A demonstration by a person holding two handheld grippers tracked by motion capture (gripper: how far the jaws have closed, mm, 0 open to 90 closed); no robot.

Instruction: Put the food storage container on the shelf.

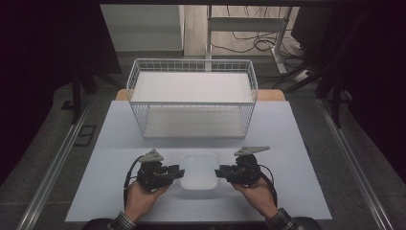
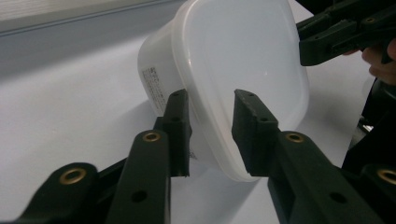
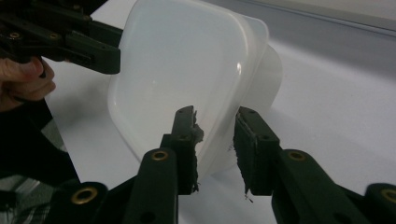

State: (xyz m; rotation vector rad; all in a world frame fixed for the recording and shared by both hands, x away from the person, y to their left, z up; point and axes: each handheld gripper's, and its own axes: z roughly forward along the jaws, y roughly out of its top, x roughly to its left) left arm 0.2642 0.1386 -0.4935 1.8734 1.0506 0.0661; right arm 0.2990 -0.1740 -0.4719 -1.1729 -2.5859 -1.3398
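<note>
A white plastic container [image 1: 199,175] with a translucent lid lies on the table between my two grippers. My left gripper [image 1: 181,172] reaches in from the left and is shut on the container's left rim [image 2: 210,126], one pad [image 2: 177,121] under the lid against the wall and the other pad [image 2: 252,126] on top. My right gripper [image 1: 218,172] comes from the right and is shut on the opposite rim [image 3: 215,144] in the same way. In each gripper view the other gripper holds the far edge of the container [image 2: 243,56] [image 3: 177,70].
A white wire basket [image 1: 191,64] with a white board across it stands at the back of the pale table [image 1: 287,143]. Bare table lies between the basket and the container. Dark floor and metal rails flank the table on both sides.
</note>
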